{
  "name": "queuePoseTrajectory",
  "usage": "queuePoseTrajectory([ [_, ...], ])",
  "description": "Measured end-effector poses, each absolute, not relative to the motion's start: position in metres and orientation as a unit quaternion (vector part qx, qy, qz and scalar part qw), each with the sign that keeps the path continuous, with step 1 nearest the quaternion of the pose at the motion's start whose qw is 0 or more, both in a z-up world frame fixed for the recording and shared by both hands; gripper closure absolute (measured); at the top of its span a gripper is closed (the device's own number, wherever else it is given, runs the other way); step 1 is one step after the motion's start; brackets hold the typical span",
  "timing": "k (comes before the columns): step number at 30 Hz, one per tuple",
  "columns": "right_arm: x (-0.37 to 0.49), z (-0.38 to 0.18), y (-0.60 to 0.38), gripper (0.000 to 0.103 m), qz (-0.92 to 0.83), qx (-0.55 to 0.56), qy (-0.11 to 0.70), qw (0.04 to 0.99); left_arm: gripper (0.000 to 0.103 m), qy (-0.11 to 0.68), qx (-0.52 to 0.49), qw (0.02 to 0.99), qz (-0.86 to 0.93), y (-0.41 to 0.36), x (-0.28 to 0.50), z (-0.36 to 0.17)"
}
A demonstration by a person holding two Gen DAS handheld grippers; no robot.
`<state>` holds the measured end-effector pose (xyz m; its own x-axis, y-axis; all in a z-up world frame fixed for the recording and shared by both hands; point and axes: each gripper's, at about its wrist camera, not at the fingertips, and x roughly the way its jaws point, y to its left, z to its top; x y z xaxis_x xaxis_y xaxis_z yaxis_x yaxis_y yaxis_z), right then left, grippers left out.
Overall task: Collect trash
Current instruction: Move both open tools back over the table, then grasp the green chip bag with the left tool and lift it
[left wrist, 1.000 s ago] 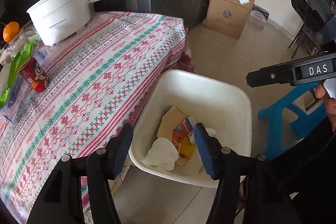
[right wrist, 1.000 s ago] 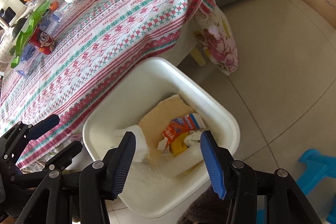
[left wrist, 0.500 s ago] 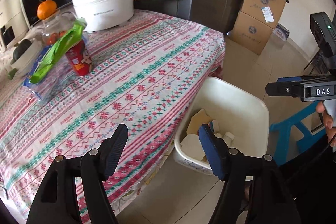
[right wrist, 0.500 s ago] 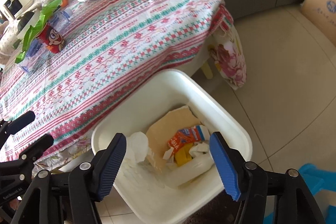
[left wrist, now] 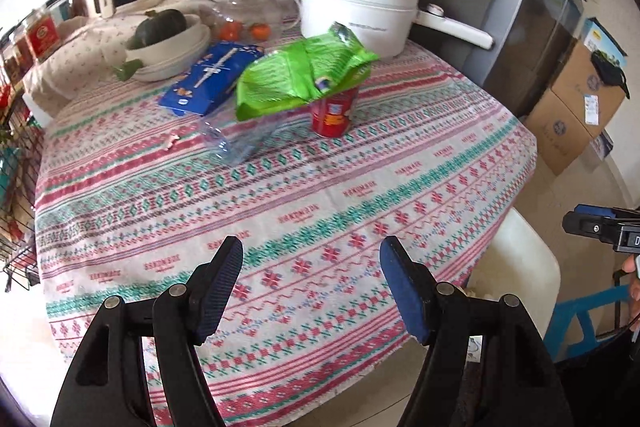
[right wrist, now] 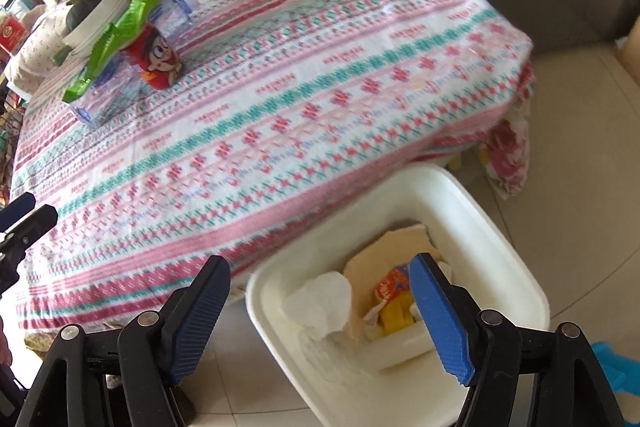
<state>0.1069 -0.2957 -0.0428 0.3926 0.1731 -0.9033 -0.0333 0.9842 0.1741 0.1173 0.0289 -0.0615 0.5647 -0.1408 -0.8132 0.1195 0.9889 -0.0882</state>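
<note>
A: Blue pads on both tongs. The left tongs (left wrist: pixel 311 287) gape wide over the bench (left wrist: pixel 280 195) with nothing between them; the right tongs (right wrist: pixel 320 311) have just been spreading, empty, above the white bin (right wrist: pixel 516 239) on the floor beside the bench.

B: What's in the bin?

A: One white tissue (right wrist: pixel 320 301), tan card (right wrist: pixel 384 251), an orange wrapper (right wrist: pixel 390 285), something yellow.

B: And farther off?

A: The cloth reads "HANDMADE" repeatedly. Trash sits at the far side: one red can (left wrist: pixel 332 115) with a cartoon face, a green bag (left wrist: pixel 296 75) draped over it, one clear bottle (left wrist: pixel 236 139), one blue packet (left wrist: pixel 212 75). Behind, one white pot (left wrist: pixel 356 7), writing unreadable.
</note>
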Motion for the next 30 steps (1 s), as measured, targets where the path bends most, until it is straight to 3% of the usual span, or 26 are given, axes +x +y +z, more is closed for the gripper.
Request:
queuePoseTrajectory([
  [7,0.15,-0.024,-0.263,0.019,0.09,0.077,0.518,0.847,0.029,0.436,0.039,0.897,-0.068,0.03,0.156,-0.067],
  [19,0.189,-0.046,-0.271,0.018,0.086,0.097,0.543,0.83,0.032,0.345,0.265,0.9,-0.033,-0.016,0.227,-0.108],
  [26,0.197,-0.055,-0.281,0.018,0.078,0.095,0.557,0.821,0.072,0.329,0.284,0.9,0.005,-0.014,0.248,-0.112],
  [30,0.196,-0.058,-0.28,0.018,0.079,0.099,0.56,0.819,0.088,0.318,0.255,0.913,0.012,-0.009,0.24,-0.097],
])
